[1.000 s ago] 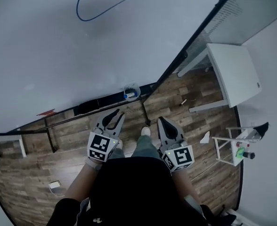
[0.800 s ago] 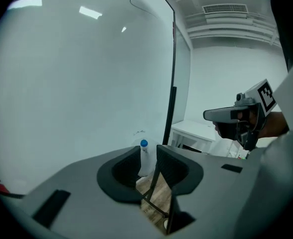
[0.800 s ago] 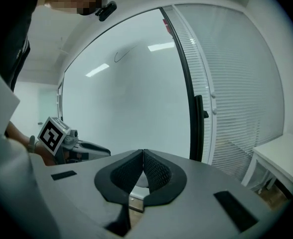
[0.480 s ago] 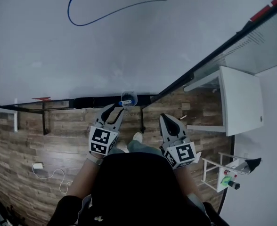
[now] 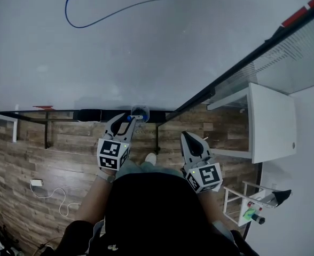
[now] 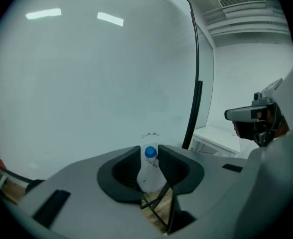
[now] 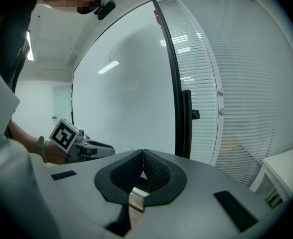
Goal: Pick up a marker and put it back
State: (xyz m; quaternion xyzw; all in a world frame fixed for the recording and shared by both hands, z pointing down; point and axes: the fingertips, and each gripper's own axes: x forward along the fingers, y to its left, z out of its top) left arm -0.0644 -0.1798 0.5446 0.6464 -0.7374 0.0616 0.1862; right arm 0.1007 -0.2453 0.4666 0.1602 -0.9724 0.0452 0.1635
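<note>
My left claw (image 5: 127, 121) is closing round the blue-capped marker (image 6: 150, 153), upright in its holder (image 6: 149, 179) below the whiteboard (image 5: 146, 47), pads not yet pressing; right claw (image 7: 143, 156) pressed together, empty; next, I judge: pinch squarely, lift straight.

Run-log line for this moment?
left gripper: jaws closing, blue-capped marker between them, standing in cup | right gripper: shut, empty

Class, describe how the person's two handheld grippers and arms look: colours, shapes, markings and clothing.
Both the left gripper and right gripper are light grey and taper to black ribbed pads. Each carries a white cube with black square markers. The person wears a black top. The left jaws are closing, with a blue-capped marker showing between them.
</note>
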